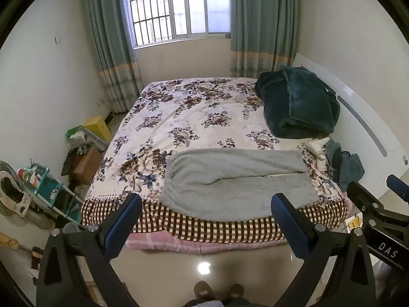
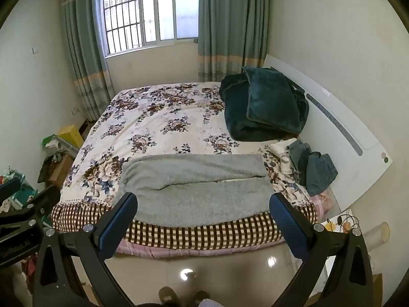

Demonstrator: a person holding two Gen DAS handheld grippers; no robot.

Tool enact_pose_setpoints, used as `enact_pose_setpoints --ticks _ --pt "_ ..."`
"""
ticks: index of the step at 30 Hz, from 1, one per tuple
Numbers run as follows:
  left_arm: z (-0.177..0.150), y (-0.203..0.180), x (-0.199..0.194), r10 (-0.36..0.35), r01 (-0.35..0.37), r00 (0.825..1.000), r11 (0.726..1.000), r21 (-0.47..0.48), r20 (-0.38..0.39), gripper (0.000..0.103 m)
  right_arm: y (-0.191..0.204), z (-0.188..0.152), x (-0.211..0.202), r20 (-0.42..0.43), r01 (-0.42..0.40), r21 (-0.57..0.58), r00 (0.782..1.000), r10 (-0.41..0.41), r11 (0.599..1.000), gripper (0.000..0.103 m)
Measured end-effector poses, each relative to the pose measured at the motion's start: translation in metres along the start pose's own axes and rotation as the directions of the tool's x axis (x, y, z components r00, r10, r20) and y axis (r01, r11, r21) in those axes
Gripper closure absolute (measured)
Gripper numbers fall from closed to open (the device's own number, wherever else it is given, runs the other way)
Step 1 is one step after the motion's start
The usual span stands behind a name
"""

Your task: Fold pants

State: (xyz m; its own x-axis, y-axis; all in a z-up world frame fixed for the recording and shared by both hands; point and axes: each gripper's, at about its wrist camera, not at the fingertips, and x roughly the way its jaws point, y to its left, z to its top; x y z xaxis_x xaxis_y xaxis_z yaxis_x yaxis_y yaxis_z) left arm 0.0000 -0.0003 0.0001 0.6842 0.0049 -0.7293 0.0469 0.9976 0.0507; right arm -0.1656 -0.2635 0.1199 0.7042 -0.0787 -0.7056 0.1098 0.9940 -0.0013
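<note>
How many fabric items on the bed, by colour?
Grey pants: 1
Dark green blanket: 1
Blue-grey clothes pile: 1, pieces inside not countable
White cloth: 1
Total: 4

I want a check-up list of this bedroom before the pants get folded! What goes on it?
Surface: floral bedspread, checked border at near edge.
Job's things: grey fleece pants flat near bed's front edge, legs side by side, unfolded.
Clutter: dark green blanket heaped by headboard; small dark clothes pile.
Grippers: left gripper and right gripper, jaws open, empty, short of the bed.
Cables: tangle on white stand.
Surroundings: barred window, boxes on the floor.
</note>
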Motion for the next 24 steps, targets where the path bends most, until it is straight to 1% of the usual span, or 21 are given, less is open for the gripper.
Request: enact_pose_setpoints --ticks 5,7,9,10,16,17,24 --pt "0.002 -0.002 0.002 0.008 -0.008 1.000 1.000 -0.002 0.000 0.000 0.001 0.002 -0.004 0.001 -0.002 -0.003 1.000 0.002 1.000 0.000" --pt "0.005 -0.004 -0.004 0.002 -0.002 1.000 1.000 -0.002 0.003 0.000 -0.001 0.006 -0.008 0.000 -0.004 -0.002 1.000 0.004 1.000 0.000" --pt "0.006 -0.007 -0.004 0.004 -0.004 1.000 1.000 0.001 0.003 0.000 0.002 0.008 -0.011 0.003 0.000 -0.018 1.000 0.000 1.000 0.000" --pt "0.005 0.000 -0.004 0.000 0.000 1.000 1.000 -0.009 0.007 0.000 0.002 0.010 -0.007 0.000 -0.002 -0.018 1.000 0.002 1.000 0.000" --pt "0.007 -0.002 -0.002 -0.003 0.004 1.000 1.000 -0.011 0.011 0.000 0.004 0.010 -0.008 0.006 0.001 -0.026 1.000 -0.001 1.000 0.000" --pt "0.013 -0.005 -0.006 -0.002 0.003 1.000 1.000 -0.022 0.013 0.000 0.009 0.013 -0.011 0.007 0.000 -0.029 1.000 0.000 1.000 0.000" --pt "0.014 -0.007 -0.006 -0.005 0.005 1.000 1.000 -0.021 0.024 0.000 0.009 0.015 -0.013 0.012 -0.003 -0.029 1.000 0.003 1.000 0.000"
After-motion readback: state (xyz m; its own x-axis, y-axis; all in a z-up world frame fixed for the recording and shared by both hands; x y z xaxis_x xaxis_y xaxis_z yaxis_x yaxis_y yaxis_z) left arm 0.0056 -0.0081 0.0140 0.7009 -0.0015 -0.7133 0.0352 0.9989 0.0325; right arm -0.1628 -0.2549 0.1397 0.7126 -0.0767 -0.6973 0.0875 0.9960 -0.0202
